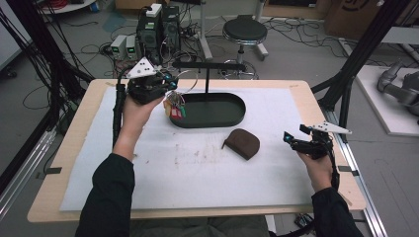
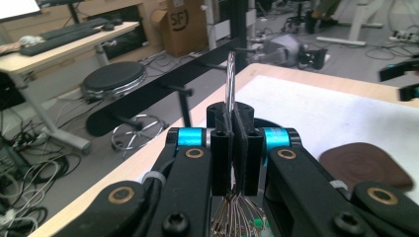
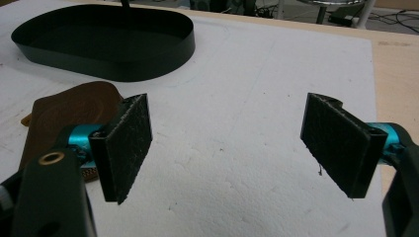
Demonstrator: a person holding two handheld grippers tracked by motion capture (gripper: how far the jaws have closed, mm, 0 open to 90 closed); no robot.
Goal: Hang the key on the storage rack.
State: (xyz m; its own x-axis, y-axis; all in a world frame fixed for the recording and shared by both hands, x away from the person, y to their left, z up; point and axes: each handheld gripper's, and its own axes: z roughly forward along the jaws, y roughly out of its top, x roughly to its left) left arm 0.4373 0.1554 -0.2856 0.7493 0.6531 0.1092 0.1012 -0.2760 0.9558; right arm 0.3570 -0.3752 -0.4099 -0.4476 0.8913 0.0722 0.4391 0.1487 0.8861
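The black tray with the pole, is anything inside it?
Empty, as far as shows. The black tray has a bare dark floor in the high view; the key bunch hangs outside its left rim.

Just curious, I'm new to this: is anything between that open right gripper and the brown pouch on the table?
Nothing visible. Only bare white mat lies between the right gripper and the brown pouch.

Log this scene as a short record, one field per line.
left gripper: shut on the key ring, held up beside the stand
keys: hang from the ring over the tray's left end
right gripper: open, empty, above the mat at the table's right
tray: black oval, nothing visible inside
pouch: brown, lies on the mat in front of the tray
mat: white, covers most of the table
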